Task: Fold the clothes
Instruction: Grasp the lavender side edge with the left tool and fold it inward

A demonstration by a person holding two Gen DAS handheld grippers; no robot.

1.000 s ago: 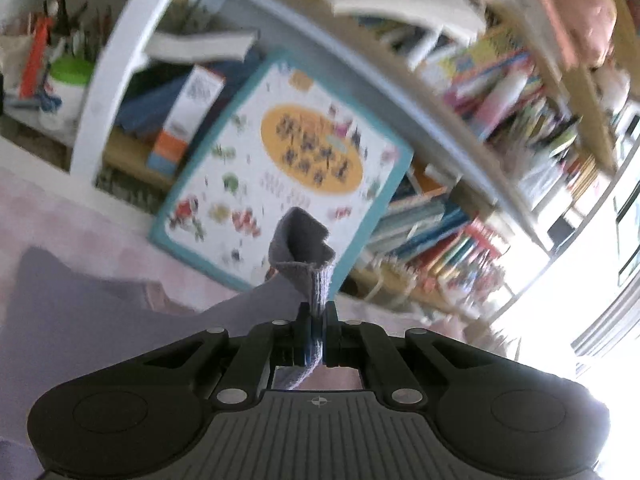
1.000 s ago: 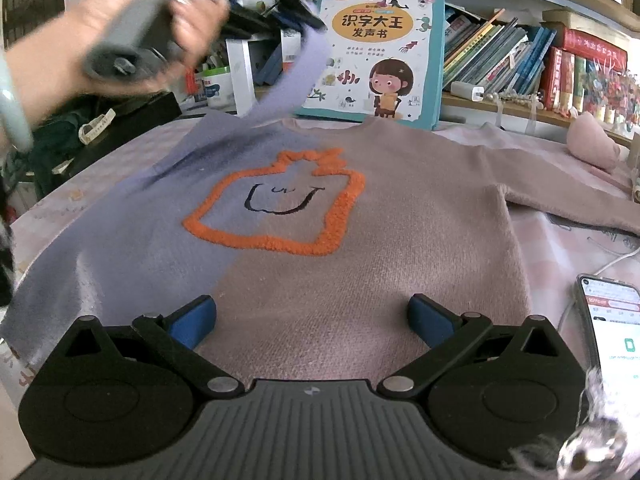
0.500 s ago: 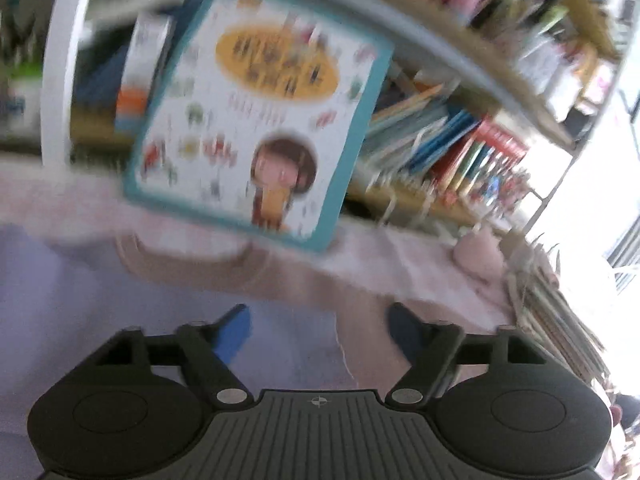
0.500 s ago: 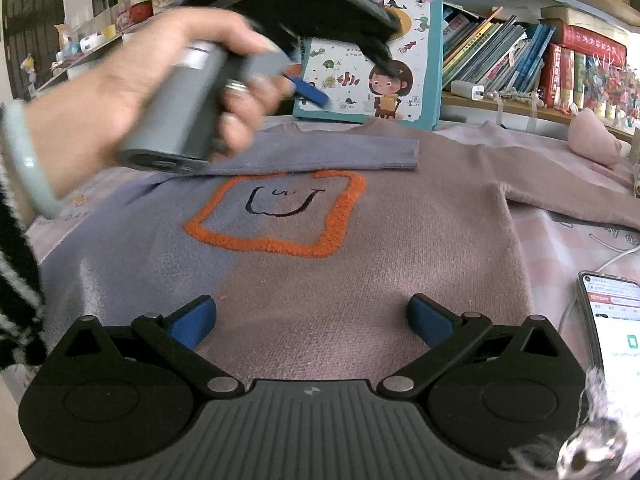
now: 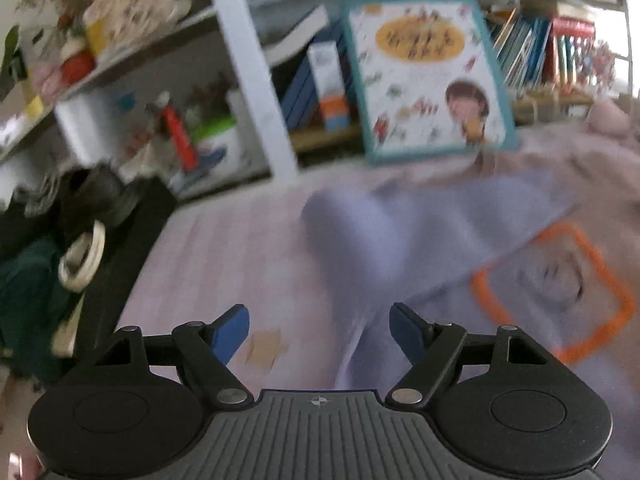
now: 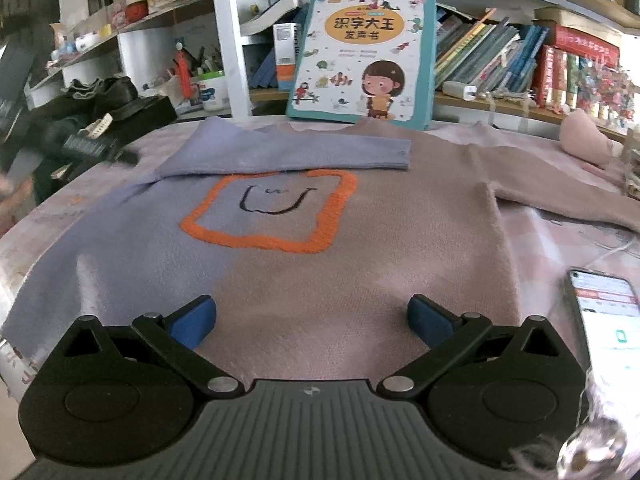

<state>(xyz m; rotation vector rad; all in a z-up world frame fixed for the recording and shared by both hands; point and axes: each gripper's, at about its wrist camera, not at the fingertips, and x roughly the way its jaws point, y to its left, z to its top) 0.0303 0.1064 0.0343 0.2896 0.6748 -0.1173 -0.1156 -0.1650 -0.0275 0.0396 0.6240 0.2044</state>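
A knitted sweater (image 6: 360, 272), lilac on one half and beige-pink on the other, lies flat on the table with an orange outlined smiley patch (image 6: 272, 216) on its chest. Its lilac sleeve (image 6: 288, 152) is folded across the chest below the collar. The beige sleeve (image 6: 560, 196) stretches out to the right. My right gripper (image 6: 312, 320) hovers open over the hem, holding nothing. My left gripper (image 5: 320, 332) is open and empty above the sweater's lilac side edge (image 5: 360, 320), with the folded sleeve (image 5: 420, 216) ahead of it. In the right wrist view the left gripper (image 6: 96, 146) is a dark blur at the far left.
A picture book (image 6: 364, 56) leans against the bookshelf (image 6: 500, 60) behind the sweater. A lit phone (image 6: 604, 320) with a white cable (image 6: 616, 248) lies at the right. A pink plush (image 6: 584, 140) sits at the back right. Black shoes on a dark box (image 6: 116, 100) stand at the left.
The left gripper carried the lilac sleeve across the chest, let its cuff go and opened, then swung away to the sweater's left side. The right gripper stayed still.
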